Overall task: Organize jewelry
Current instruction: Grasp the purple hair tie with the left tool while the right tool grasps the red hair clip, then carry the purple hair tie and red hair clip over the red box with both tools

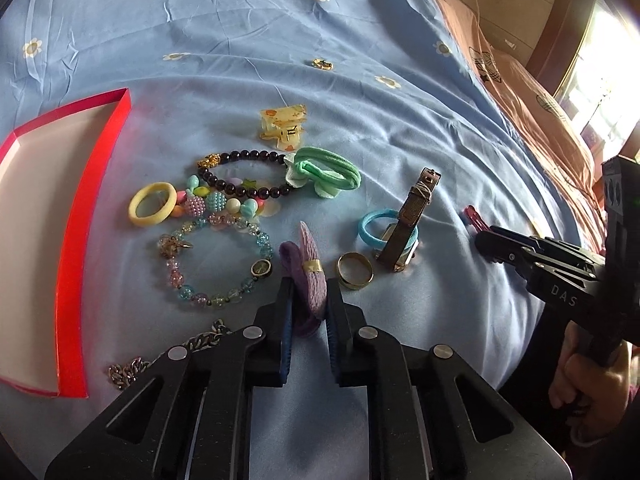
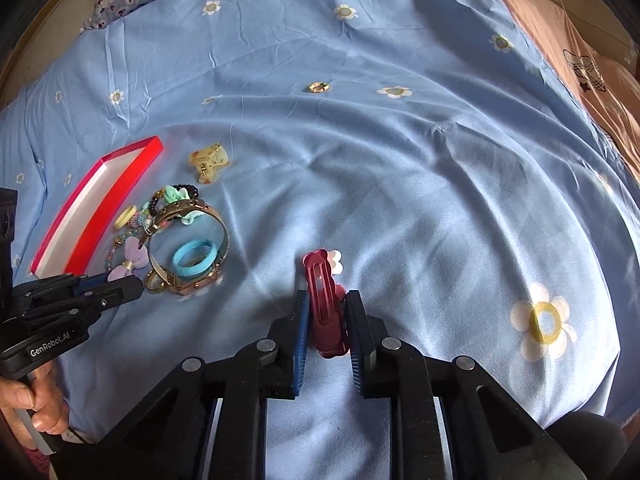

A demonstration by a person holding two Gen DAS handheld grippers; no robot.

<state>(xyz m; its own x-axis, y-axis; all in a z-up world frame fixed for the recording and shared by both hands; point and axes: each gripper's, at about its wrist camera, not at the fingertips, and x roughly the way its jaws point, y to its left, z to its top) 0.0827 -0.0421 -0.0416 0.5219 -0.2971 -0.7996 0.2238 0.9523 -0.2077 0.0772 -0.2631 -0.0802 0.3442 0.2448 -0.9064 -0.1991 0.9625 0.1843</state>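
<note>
My left gripper (image 1: 309, 292) is shut on a purple bow hair tie (image 1: 308, 276) lying on the blue bedsheet. Around it lie a gold ring (image 1: 354, 276), a watch (image 1: 408, 228) across a blue hair ring (image 1: 370, 230), a glass-bead bracelet (image 1: 216, 264), a black-bead bracelet (image 1: 244, 174), a green hair tie (image 1: 328, 170), a yellow hair ring (image 1: 152, 204) and a yellow claw clip (image 1: 284, 124). A red box lid (image 1: 80, 240) lies at the left. My right gripper (image 2: 325, 306) is shut on a dark red snap hair clip (image 2: 322, 296).
A silver chain (image 1: 160, 356) lies by my left fingers. A small gold ring (image 1: 322, 65) sits farther up the flowered sheet (image 1: 400, 140). A pink-brown pillow (image 1: 532, 120) lies at the right. In the right wrist view the left gripper (image 2: 132, 286) reaches in from the left.
</note>
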